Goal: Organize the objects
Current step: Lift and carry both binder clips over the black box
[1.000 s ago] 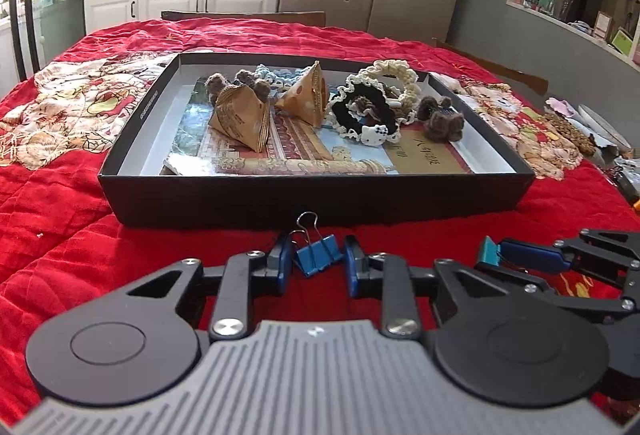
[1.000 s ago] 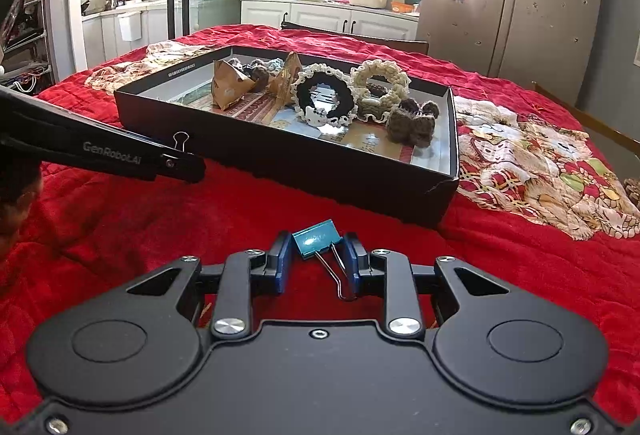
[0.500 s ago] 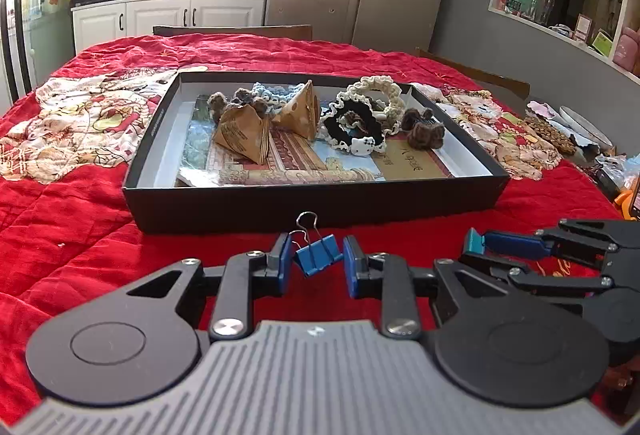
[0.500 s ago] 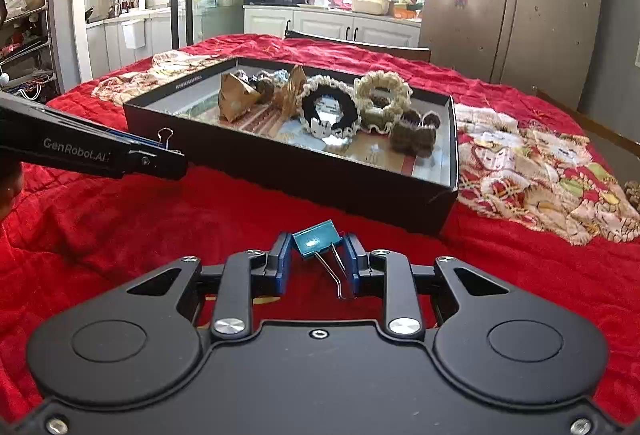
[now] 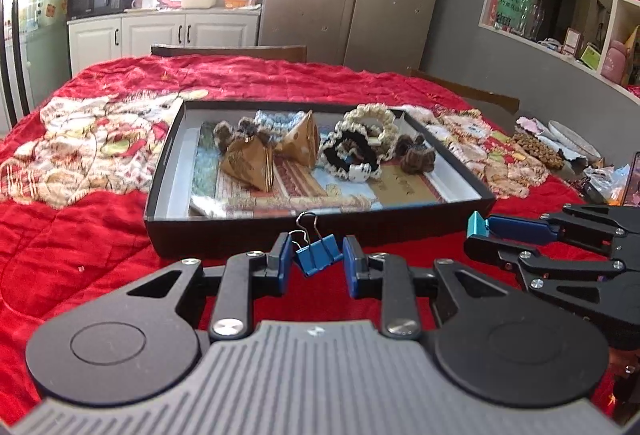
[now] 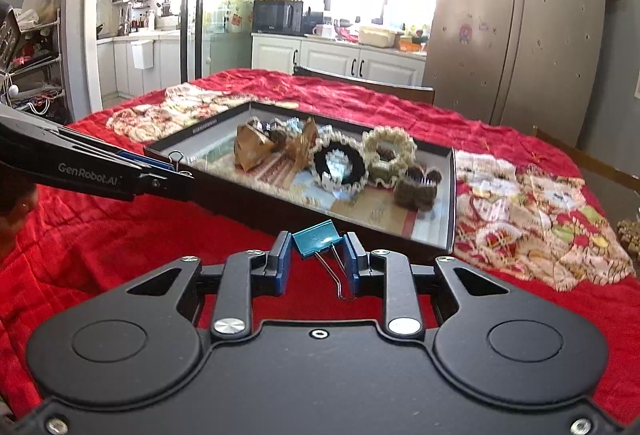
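Observation:
My left gripper (image 5: pixel 316 260) is shut on a dark blue binder clip (image 5: pixel 318 255), its wire handles pointing up. My right gripper (image 6: pixel 318 249) is shut on a teal binder clip (image 6: pixel 317 238), wire handles trailing back towards the camera. Both hang above the red quilt, just short of the near wall of a black shallow box (image 5: pixel 320 225) (image 6: pixel 451 195). The box holds folded brown paper cones (image 5: pixel 250 163), a black-and-cream scrunchie (image 5: pixel 352 151), a cream scrunchie (image 6: pixel 390 151) and brown fuzzy hair ties (image 5: pixel 418 157). In the left wrist view the right gripper (image 5: pixel 478 231) shows at the right with the teal clip.
A red quilt with patchwork panels (image 6: pixel 532 219) covers the table. Loose clutter and a plate (image 5: pixel 572 145) lie at the table's right edge. A chair back (image 5: pixel 228 51) stands behind the table; a fridge, cabinets and wall shelves lie beyond.
Both grippers have risen with their clips still held, so the box now sits lower and farther off in both views.

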A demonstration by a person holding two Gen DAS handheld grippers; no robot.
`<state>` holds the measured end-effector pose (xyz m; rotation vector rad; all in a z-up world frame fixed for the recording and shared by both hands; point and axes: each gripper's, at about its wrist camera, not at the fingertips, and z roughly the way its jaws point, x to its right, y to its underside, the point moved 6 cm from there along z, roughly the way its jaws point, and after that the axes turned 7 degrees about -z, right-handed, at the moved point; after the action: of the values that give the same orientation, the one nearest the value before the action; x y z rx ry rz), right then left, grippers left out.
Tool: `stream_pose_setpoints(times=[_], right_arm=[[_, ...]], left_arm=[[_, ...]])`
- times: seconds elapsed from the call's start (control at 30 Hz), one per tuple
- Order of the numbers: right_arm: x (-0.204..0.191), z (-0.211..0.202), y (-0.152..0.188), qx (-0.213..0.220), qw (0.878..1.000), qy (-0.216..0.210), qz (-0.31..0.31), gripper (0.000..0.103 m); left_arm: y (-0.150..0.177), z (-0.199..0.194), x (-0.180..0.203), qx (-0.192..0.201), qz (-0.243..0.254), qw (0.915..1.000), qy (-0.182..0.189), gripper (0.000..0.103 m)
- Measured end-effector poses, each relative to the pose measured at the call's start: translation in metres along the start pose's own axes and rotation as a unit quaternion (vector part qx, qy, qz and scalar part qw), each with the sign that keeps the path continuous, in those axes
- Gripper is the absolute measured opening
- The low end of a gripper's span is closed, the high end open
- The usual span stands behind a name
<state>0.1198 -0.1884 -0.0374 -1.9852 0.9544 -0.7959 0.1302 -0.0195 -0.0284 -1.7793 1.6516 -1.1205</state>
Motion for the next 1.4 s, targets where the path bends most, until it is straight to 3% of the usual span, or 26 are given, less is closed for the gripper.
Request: stream_pose_setpoints(times=[0.73,1.07,1.4], right_arm=[[0.022,0.014,-0.056,0.040,0.999,0.030,0.004,0.026],[0.041,0.046,-0.070,0.025,0.998,0.057,0.017,0.026],[0.058,0.091,-0.061,-0.009,0.997,0.065,0.047,0.026]], left_arm=[[-0.051,0.008,0.007,0.043,0.028,0.9987,-0.003,0.031],[-0.067,0.041,0.011,0.034,0.039,0.9986,-0.011,0.031],[-0.067,0.076,0.010,0.008,0.036,0.9991,-0.020,0.031]])
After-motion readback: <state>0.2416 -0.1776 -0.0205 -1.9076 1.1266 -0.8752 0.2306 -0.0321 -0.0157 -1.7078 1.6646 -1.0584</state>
